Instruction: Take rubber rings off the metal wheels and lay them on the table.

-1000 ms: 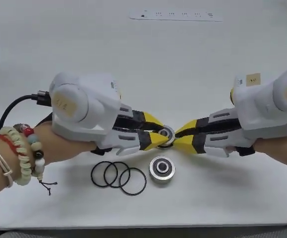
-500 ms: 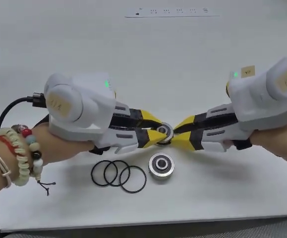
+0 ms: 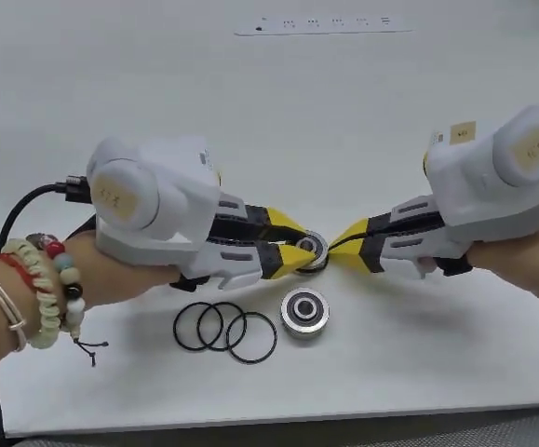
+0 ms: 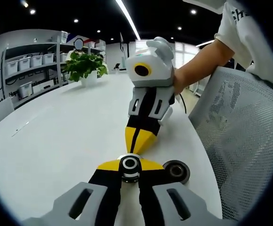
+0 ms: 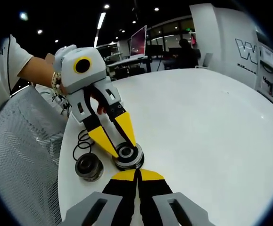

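My left gripper (image 3: 299,253) is shut on a small metal wheel (image 3: 310,248), held just above the white table; its own view shows the wheel (image 4: 130,165) between the yellow jaws. My right gripper (image 3: 334,251) faces it with jaws shut and tips against the wheel's rim (image 5: 128,155). I cannot tell whether a rubber ring is pinched there. A second metal wheel (image 3: 304,312) lies flat on the table below them. Three black rubber rings (image 3: 224,331) lie overlapping to its left.
The table's front edge (image 3: 269,414) runs close below the rings. A white ruler-like strip (image 3: 323,25) lies far back. A black cable (image 3: 27,200) trails from my left gripper. A mesh chair (image 4: 240,141) stands beside the table.
My right gripper has rolled a little and drawn slightly to the right, tips still at the wheel. The left gripper holds the wheel as before.
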Motion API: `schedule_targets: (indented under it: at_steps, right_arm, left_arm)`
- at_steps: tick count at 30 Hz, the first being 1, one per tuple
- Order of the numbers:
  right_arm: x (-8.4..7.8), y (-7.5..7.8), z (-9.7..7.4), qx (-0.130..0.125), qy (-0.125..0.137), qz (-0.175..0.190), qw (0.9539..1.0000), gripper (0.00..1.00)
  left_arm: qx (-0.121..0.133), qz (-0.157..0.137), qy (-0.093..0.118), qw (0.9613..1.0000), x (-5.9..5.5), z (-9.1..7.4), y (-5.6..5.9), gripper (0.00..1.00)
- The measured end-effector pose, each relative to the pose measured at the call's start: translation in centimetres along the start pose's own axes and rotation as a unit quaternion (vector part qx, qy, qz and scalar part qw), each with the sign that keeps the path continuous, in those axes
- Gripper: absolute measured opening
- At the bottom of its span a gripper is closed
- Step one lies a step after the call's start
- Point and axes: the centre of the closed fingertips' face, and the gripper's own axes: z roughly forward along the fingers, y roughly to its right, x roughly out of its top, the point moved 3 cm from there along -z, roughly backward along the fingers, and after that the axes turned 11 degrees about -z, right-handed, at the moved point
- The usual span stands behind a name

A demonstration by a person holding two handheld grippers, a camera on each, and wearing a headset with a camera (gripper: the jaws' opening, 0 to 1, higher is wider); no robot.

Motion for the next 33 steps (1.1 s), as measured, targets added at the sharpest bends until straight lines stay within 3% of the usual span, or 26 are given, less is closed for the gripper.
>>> schedule_targets:
  at_steps: [2, 9, 12, 15, 17, 26, 29, 30, 33]
  right_arm:
    - [0.3, -0.2, 0.0, 0.008, 0.010, 0.011, 0.9998, 0.00]
    - [0.1, -0.1, 0.1, 0.011, 0.002, 0.002, 0.9999, 0.00]
    - [0.1, -0.1, 0.0, 0.018, -0.001, 0.022, 0.9996, 0.04]
    - [0.1, 0.1, -0.1, 0.012, -0.001, 0.015, 0.9998, 0.07]
    - [0.2, -0.1, -0.1, 0.022, 0.002, 0.035, 0.9991, 0.08]
    - [0.4, -0.4, -0.6, 0.036, 0.020, 0.052, 0.9978, 0.12]
    - [0.5, -0.5, -0.9, 0.041, 0.029, 0.060, 0.9969, 0.08]
    - [0.5, -0.6, -0.9, 0.044, 0.032, 0.056, 0.9970, 0.06]
    - [0.0, -0.8, -0.5, 0.033, 0.004, 0.017, 0.9993, 0.04]
  left_arm:
    - [-0.001, 0.001, 0.000, 1.0000, 0.0, 0.0, 0.0, 0.08]
    - [-0.001, 0.002, 0.000, 1.0000, 0.0, 0.0, 0.0, 0.08]
    - [-0.002, 0.002, 0.000, 1.0000, 0.0, 0.0, 0.0, 0.08]
    - [-0.001, 0.002, 0.000, 1.0000, 0.1, 0.0, 0.0, 0.08]
    - [-0.001, 0.003, 0.000, 1.0000, 0.1, 0.0, 0.0, 0.08]
    - [-0.001, 0.004, 0.002, 1.0000, 0.1, 0.0, 0.0, 0.08]
    - [-0.001, 0.002, 0.002, 1.0000, 0.1, 0.0, 0.0, 0.08]
    - [-0.002, 0.001, 0.003, 1.0000, 0.1, 0.0, 0.0, 0.08]
    - [-0.002, 0.001, 0.002, 1.0000, 0.1, 0.0, 0.0, 0.08]
